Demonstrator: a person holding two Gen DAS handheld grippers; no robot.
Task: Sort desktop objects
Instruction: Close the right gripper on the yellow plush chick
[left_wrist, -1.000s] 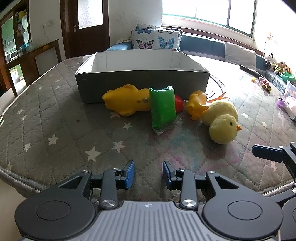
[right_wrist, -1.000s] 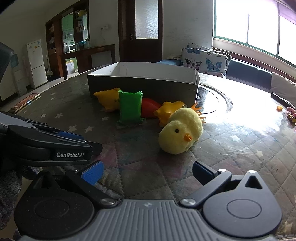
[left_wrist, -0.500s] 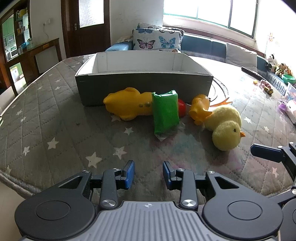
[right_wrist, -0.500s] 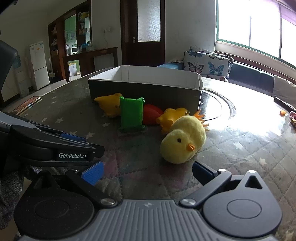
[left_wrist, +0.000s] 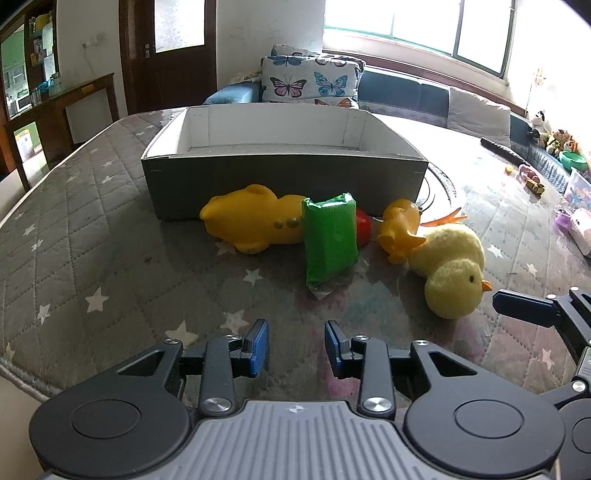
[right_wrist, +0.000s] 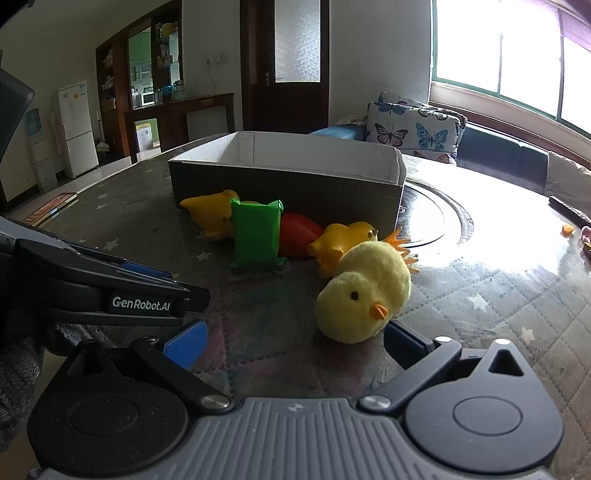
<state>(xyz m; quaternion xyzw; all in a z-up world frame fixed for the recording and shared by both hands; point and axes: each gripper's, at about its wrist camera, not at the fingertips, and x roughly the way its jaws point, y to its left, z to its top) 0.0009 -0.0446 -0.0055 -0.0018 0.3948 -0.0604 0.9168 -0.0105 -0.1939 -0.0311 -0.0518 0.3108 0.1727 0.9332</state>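
Lying in a row before the grey box (left_wrist: 284, 177): yellow rubber toy (left_wrist: 251, 218), green packet (left_wrist: 328, 240), plush chick (left_wrist: 450, 273) rightmost.

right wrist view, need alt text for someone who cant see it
The open right gripper hovers just short of a yellow plush chick lying on a star-quilted table. Behind the chick, a green packet, a red toy and yellow rubber toys lie before an open cardboard box.

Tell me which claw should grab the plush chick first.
Right. The right claw is open with the chick just ahead of it; the left claw faces the green pack.
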